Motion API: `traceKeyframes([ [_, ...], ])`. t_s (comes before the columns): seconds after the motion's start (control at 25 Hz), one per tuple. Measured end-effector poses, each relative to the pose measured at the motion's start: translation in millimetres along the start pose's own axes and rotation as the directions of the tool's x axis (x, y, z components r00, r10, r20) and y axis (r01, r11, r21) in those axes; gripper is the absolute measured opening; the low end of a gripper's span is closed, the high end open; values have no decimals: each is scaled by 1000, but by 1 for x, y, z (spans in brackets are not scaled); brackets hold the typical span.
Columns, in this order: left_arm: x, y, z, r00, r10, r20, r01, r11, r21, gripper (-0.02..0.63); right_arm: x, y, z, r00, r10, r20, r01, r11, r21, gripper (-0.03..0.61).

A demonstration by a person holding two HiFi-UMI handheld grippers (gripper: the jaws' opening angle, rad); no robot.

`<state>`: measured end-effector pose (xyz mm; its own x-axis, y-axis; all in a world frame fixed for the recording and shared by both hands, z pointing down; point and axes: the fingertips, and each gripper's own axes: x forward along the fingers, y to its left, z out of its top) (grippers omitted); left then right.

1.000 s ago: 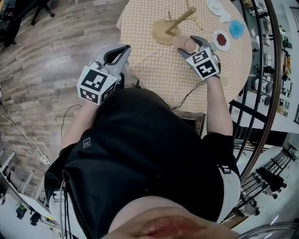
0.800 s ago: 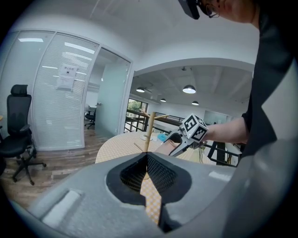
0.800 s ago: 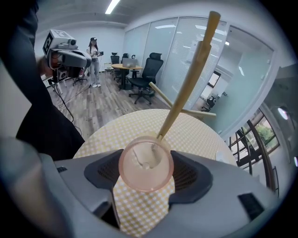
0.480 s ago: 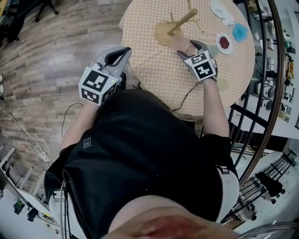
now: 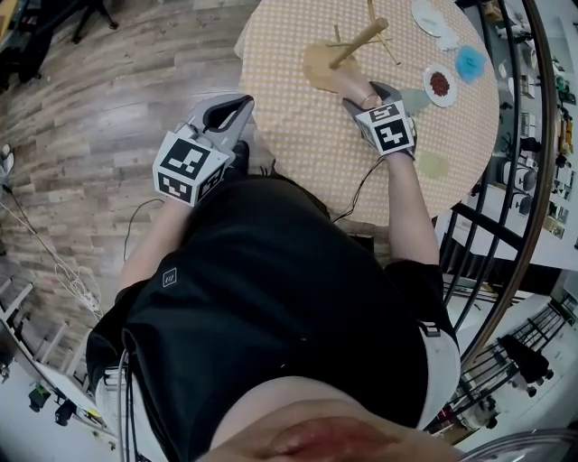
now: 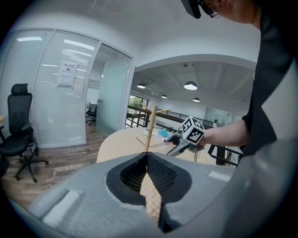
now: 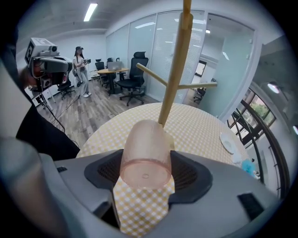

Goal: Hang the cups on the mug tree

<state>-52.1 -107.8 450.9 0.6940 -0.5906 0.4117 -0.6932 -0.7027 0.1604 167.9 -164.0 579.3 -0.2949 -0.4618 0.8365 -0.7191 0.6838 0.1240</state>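
Off the near left edge of the table (image 5: 289, 126), the left gripper (image 5: 237, 106) hangs over the wooden floor with its jaws brought together on nothing. It appears to be parked clear of the work, leaving the tabletop to the other hand. The left gripper view confirms this: the two pads meet at their tips, and only a strip of checked cloth shows through the gap below them.

Further right, near the middle of the table, the right gripper (image 5: 368, 95) has its jaws spread wide around the pink cup (image 5: 355, 86), with the pads pressed to its sides. The cup lies tipped over, its base toward the hand and its mouth toward the mug tree (image 5: 357, 42), whose round foot is just beyond it. That angle probably suits steering the cup onto a peg, though hanging is not yet done.

The right gripper view gives what the head view cannot. It shows the cup's (image 7: 145, 153) flat bottom square to the camera, a pad on either flank, and the tree's stem (image 7: 174, 69) rising straight behind with two bare pegs branching off. The head view alone shows the tree's foot and how close the cup is to it. The left gripper view offers a side look across the table, with the right gripper (image 6: 179, 144) low beside the tree (image 6: 151, 128).

Toward the far right edge sit a white plate (image 5: 424, 13), a blue thing (image 5: 470, 61) and a small dish of something red (image 5: 440, 84), all well apart from the tree.
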Motion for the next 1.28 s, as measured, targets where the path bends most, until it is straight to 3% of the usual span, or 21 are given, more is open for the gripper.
traceKeyframes([
  [0.36, -2, 3, -3, 1000, -27, -9, 27, 1000, 2, 8, 15, -2, 1, 1000, -23, 12, 21, 990, 138, 321],
  [0.8, -17, 31, -5, 1000, -21, -2, 21, 1000, 3, 8, 25, -3, 3, 999, -42, -14, 44, 975, 219, 322],
  [1.28, -27, 46, -1, 991, -129, 24, 127, 991, 45, 8, -5, -5, 23, 982, -158, 101, 115, 933, 341, 367],
])
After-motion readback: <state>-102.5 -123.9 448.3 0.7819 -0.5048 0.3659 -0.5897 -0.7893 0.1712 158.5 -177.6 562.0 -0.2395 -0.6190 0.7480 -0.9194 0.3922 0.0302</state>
